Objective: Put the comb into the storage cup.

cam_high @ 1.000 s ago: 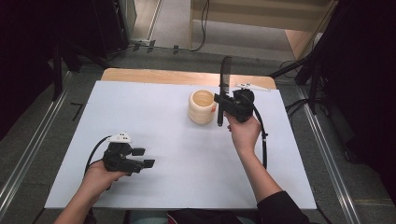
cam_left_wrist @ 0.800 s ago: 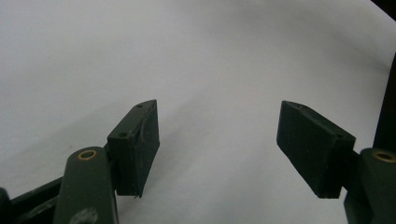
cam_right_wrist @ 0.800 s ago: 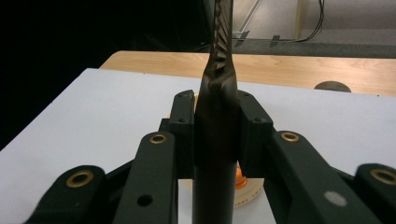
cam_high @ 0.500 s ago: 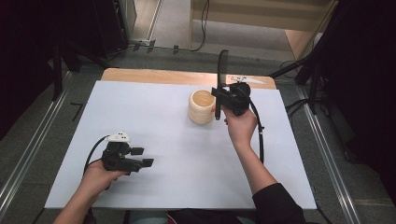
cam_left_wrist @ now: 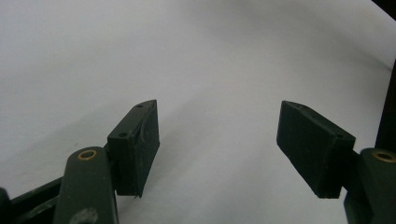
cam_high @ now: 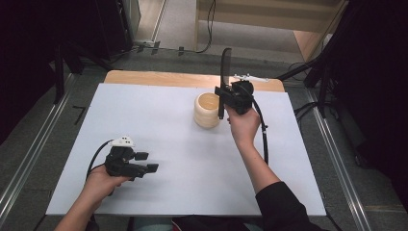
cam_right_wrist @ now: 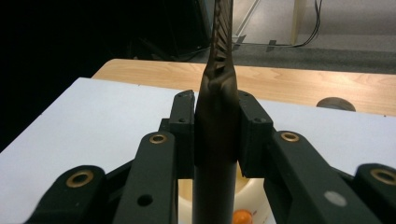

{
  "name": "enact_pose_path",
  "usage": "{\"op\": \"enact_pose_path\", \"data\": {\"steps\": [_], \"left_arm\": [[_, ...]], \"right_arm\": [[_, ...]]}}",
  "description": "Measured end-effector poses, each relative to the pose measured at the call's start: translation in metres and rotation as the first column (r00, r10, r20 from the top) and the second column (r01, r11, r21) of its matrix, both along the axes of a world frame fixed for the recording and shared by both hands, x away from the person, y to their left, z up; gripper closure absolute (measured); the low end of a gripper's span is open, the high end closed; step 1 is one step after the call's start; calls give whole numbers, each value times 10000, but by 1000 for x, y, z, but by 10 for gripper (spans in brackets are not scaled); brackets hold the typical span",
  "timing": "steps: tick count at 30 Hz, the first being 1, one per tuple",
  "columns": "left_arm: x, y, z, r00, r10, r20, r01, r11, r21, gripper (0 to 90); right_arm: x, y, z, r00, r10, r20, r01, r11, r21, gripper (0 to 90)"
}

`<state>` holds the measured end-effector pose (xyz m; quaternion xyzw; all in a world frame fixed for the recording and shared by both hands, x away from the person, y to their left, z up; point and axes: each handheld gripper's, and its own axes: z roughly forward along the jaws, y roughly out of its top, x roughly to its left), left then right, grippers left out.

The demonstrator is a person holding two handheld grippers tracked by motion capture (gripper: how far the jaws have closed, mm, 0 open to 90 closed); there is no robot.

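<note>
1. Two black two-jaw grippers are working over the white sheet that is covering the light wooden table; a person's hands are holding them.
2. Clamped between the pads of the right gripper is a long dark knife-like utensil, and its jaws are pressing narrow on the handle from both sides.
3. Seen from the right gripper view, the utensil is standing upright between the pads, its blade rising above them.
4. Sitting just beside that gripper, toward the left in the high view, is a cream-coloured round ribbed pot, and the lower end of the utensil is hanging at its right rim.
5. Something small and orange is lying inside the pot.
6. Resting low near the front left of the sheet, the left gripper is holding its jaws wide apart.
7. Between its pads the bare white sheet is showing, well apart from the pot.
</note>
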<state>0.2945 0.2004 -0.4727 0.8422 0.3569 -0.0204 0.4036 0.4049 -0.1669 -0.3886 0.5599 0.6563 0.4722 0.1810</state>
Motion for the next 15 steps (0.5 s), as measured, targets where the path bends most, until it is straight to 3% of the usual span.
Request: {"op": "enact_pose_path", "data": {"steps": [15], "left_arm": [[0,0,0,10000,-81,-5,81,10000,-41,305]], "right_arm": [[24,11,10,9999,-136,26,136,9999,-60,696]]}}
